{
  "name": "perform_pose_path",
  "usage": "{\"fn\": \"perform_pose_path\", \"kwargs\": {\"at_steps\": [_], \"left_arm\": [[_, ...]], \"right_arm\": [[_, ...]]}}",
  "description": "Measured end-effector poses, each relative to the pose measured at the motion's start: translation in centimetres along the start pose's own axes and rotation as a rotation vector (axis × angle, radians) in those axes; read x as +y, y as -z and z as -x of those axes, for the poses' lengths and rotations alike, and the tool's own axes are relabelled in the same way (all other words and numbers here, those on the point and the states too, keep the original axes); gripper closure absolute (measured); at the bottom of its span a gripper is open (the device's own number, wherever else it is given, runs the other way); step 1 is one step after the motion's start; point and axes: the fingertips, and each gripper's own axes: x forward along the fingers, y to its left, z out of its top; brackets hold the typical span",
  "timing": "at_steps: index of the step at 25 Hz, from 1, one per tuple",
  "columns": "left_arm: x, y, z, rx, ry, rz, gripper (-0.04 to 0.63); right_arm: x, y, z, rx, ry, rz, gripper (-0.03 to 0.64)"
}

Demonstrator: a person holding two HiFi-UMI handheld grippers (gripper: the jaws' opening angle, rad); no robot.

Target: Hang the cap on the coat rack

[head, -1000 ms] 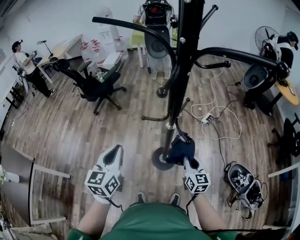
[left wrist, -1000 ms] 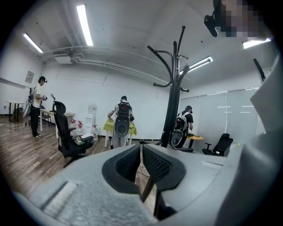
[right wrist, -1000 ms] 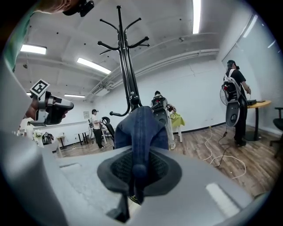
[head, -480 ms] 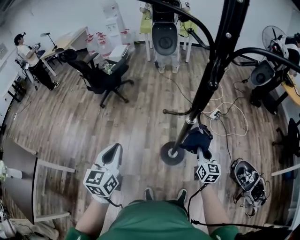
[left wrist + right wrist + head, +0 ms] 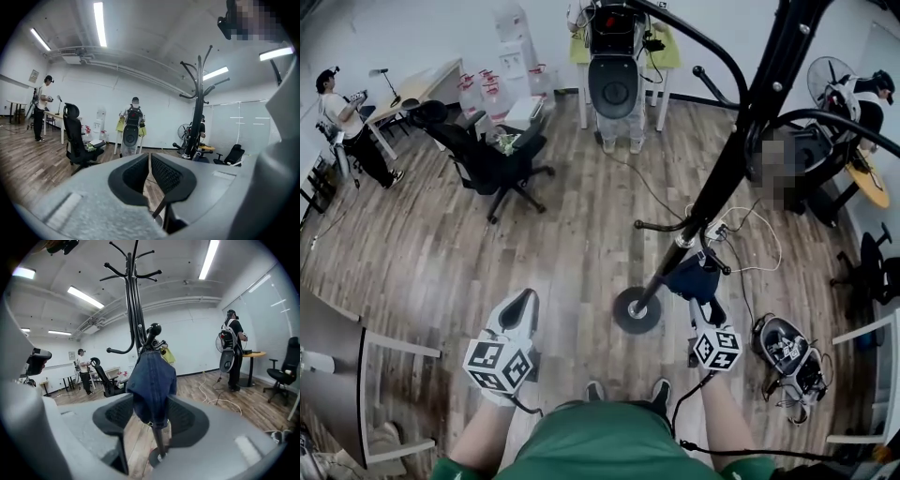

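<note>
The dark blue denim cap (image 5: 692, 278) hangs from a low knobbed hook (image 5: 154, 329) of the black coat rack (image 5: 724, 173). The rack's round base (image 5: 636, 310) stands on the floor just ahead of me. My right gripper (image 5: 702, 306) is right behind the cap. Its jaws have just been opening. In the right gripper view the cap (image 5: 152, 378) droops between the spread pads (image 5: 116, 417), which stand clear of the cloth. Low at the left, my left gripper (image 5: 521, 307) is shut and holds nothing. Its view shows the rack (image 5: 199, 105) further off to the right.
A black office chair (image 5: 492, 164) and a person (image 5: 347, 122) at a desk are at the far left. White cables (image 5: 741, 246) and a headset-like device (image 5: 787, 361) lie on the floor to the right. A white table frame (image 5: 394, 347) is near left. A machine (image 5: 614, 80) stands at the back.
The right jaws have spread apart off the cap, which now hangs on the hook by itself. The rack has shifted right in the head view. The left gripper has hardly shifted.
</note>
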Motion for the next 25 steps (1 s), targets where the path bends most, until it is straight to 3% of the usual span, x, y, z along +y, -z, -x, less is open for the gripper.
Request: {"fn": "perform_pose_path", "kwargs": {"at_steps": [12, 19, 25], "left_arm": [[-2.9, 0.2, -5.0, -0.016, 0.173, 0.03, 0.572], [-4.0, -1.9, -7.2, -0.063, 0.206, 0.023, 0.572], [-7.7, -5.7, -7.2, -0.169, 0.243, 0.016, 0.572]], "right_arm": [[-1.1, -5.0, 8.3, -0.108, 0.126, 0.01, 0.402], [-1.2, -13.3, 13.3, -0.267, 0.173, 0.011, 0.471], [0.7, -20.2, 17.4, -0.398, 0.132, 0.065, 0.533]]}}
